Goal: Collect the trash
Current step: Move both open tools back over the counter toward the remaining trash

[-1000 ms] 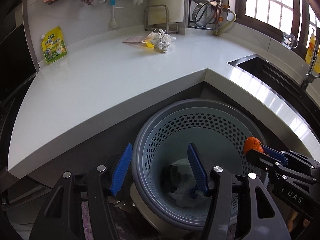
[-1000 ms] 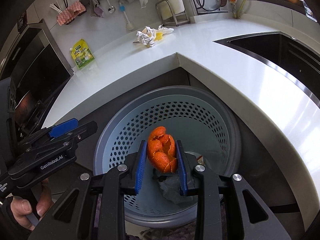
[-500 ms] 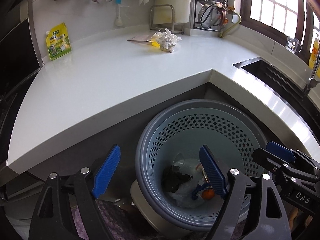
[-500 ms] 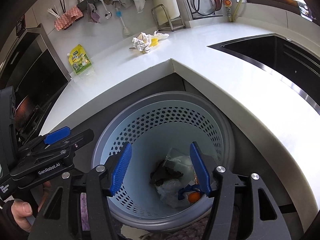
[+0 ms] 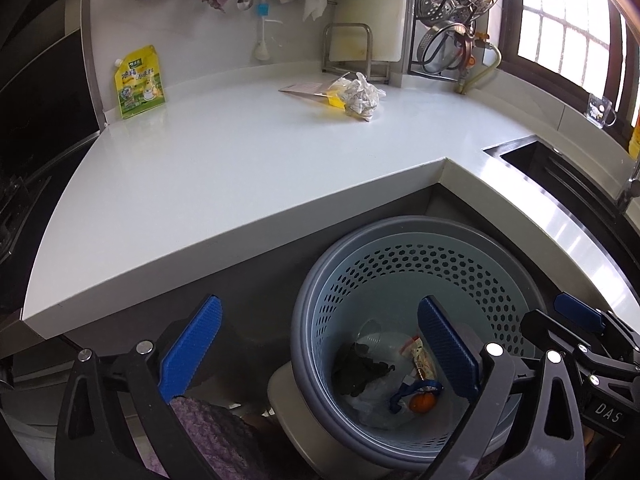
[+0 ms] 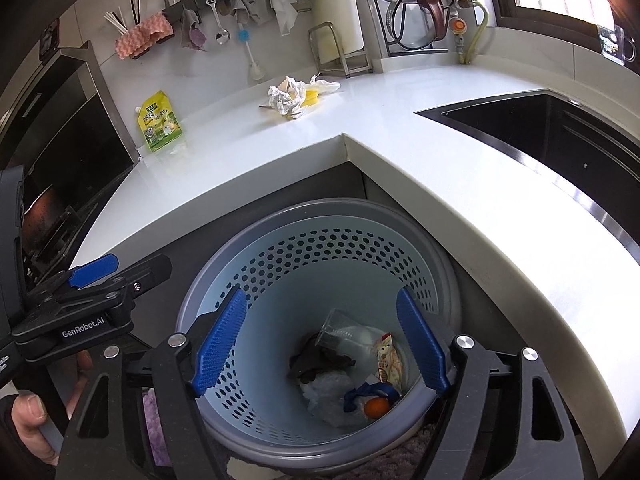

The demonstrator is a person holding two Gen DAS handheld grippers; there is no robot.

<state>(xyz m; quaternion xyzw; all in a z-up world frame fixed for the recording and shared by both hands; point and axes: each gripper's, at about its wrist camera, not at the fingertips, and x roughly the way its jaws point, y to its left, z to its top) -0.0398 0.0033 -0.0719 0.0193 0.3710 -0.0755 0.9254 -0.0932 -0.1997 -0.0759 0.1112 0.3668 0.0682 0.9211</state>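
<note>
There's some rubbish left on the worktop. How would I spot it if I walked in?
Find the white corner worktop and look toward its back wall, by the metal rack. There lies a crumpled white paper ball atop yellow scrap, the only crumpled thing there; the green-yellow pouch stands far off.

My left wrist view looks steeply down from just left of the perforated bin (image 5: 416,264), close above its rim, facing the counter corner (image 5: 444,160) beyond it. My right wrist view sits nearly over the bin (image 6: 320,240), equally close, facing the same way. Both share the bin's interior, the corner and the crumpled paper (image 5: 360,96) behind it.
</note>
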